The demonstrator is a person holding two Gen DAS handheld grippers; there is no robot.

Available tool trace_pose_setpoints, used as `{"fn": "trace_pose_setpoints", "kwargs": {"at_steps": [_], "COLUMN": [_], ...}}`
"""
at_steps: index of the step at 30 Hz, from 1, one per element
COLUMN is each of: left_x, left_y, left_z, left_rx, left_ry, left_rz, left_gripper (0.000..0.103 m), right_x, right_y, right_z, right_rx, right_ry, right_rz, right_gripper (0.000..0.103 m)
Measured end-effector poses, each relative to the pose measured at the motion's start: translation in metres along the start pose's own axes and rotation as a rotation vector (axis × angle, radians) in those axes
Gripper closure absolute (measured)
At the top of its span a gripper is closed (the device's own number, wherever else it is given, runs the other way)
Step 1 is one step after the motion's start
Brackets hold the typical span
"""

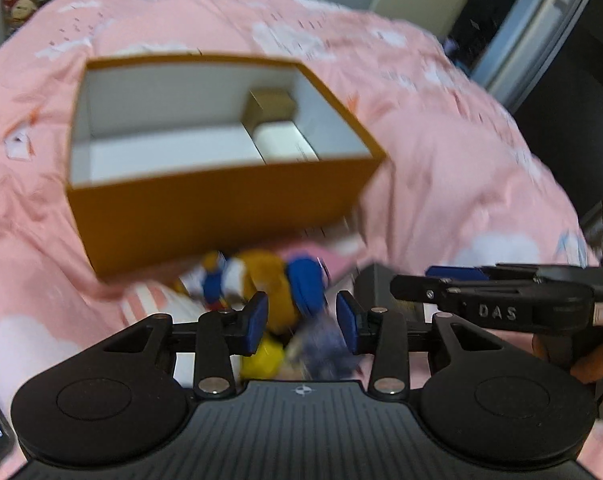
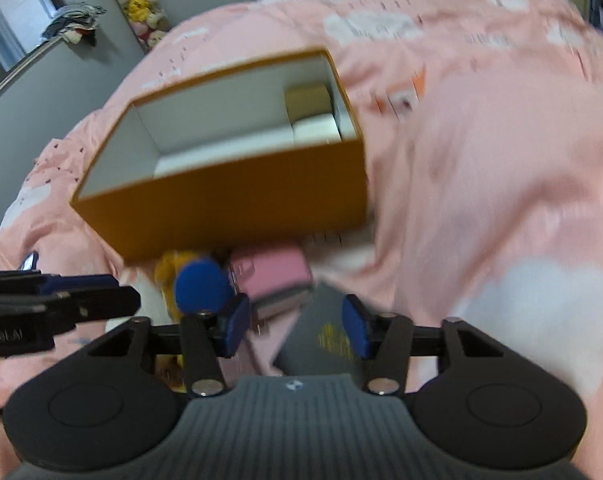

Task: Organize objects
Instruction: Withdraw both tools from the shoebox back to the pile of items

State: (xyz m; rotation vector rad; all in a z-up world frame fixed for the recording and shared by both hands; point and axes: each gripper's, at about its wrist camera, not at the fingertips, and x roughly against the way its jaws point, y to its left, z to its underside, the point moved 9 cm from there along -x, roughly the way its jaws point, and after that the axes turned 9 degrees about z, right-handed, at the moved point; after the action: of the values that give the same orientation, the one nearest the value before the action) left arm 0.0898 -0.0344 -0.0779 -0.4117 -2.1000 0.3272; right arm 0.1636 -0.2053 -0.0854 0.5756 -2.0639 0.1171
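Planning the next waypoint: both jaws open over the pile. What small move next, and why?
Probably ease the left gripper down and shut it on the plush toy. Its jaws are open with the toy lying between them, and the orange box just beyond sits open with floor space free. Frames are blurred, so slowly.

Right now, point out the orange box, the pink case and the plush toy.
orange box (image 1: pixel 221 216): left wrist view, on its near outer wall.
pink case (image 2: pixel 271 274): right wrist view, on its top face.
plush toy (image 1: pixel 269 280): left wrist view, on its brown body.
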Motion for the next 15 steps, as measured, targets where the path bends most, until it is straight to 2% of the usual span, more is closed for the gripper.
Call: {"fn": "trace_pose_setpoints", "kwargs": {"at_steps": [7,12,15], "left_x": [-0.027,-0.034,-0.035], "left_y": [-0.024,-0.027,-0.025], "left_z": [0.04,0.047,0.046], "left_rx": [-0.174,-0.18,-0.174], "left_ry": [0.132,0.156,0.148], "left_rz": [-0.059,-0.051,-0.053], "left_gripper": [0.054,0.05,0.049], "right_x": [-0.005,-0.017,-0.019], "right_y": [-0.019,-0.033,-0.031], "right_z": [0.034,0.048,0.046], "right_rx": [-0.019,-0.085,-0.087], "right_ry": [0.071,0.14,0.143], "right_rz": [0.052,0.027,0.015], "right_gripper": [0.051,0.051,0.051]}}
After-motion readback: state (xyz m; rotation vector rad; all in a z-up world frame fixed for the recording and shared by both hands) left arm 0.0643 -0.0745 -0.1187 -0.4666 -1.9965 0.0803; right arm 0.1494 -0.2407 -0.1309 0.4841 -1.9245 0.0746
